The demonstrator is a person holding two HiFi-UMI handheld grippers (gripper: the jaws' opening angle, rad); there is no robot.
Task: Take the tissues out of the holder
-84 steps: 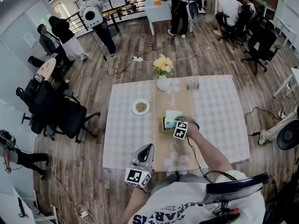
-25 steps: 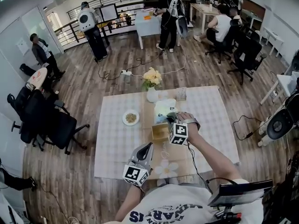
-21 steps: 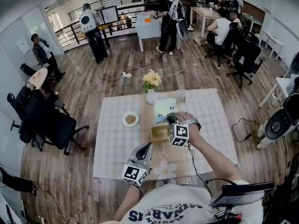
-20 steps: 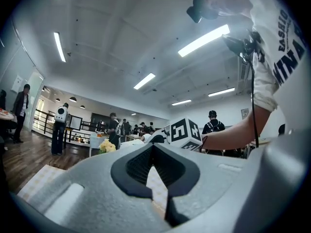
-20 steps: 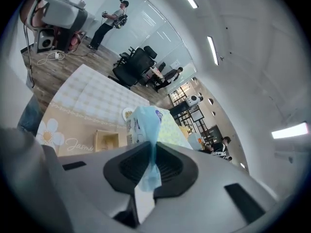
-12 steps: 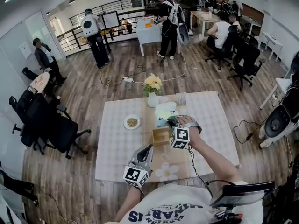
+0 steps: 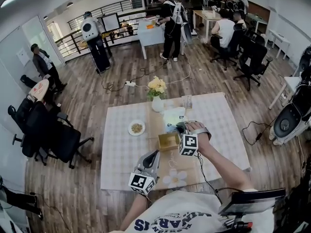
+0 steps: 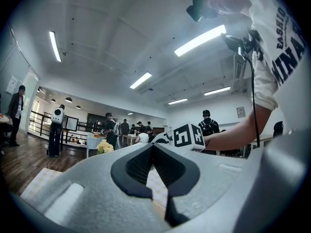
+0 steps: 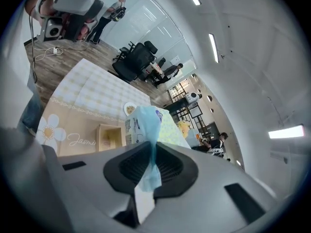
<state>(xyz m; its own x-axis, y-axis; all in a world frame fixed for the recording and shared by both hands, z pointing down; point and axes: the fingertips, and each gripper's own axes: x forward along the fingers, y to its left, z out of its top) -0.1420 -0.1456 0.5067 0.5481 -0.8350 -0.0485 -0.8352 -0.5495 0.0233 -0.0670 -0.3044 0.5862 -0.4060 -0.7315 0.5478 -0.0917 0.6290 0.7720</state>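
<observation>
Now angled downward, the right gripper [image 7: 181, 128] pinches the tissue pack [image 7: 173, 117], which earlier sat inside the holder [image 7: 168, 141]; the left gripper [image 7: 154, 154] sits level, closed and empty.

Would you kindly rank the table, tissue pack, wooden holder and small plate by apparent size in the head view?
1. table, by far the largest
2. tissue pack and wooden holder: about alike, so left unranked
3. small plate, slightly smaller

Ceiling strip lamps [image 8: 199, 40] give bright, even light; shadows are soft; fisheye distortion bends the edges, corners are black, and the nearest foreground is blurred.
</observation>
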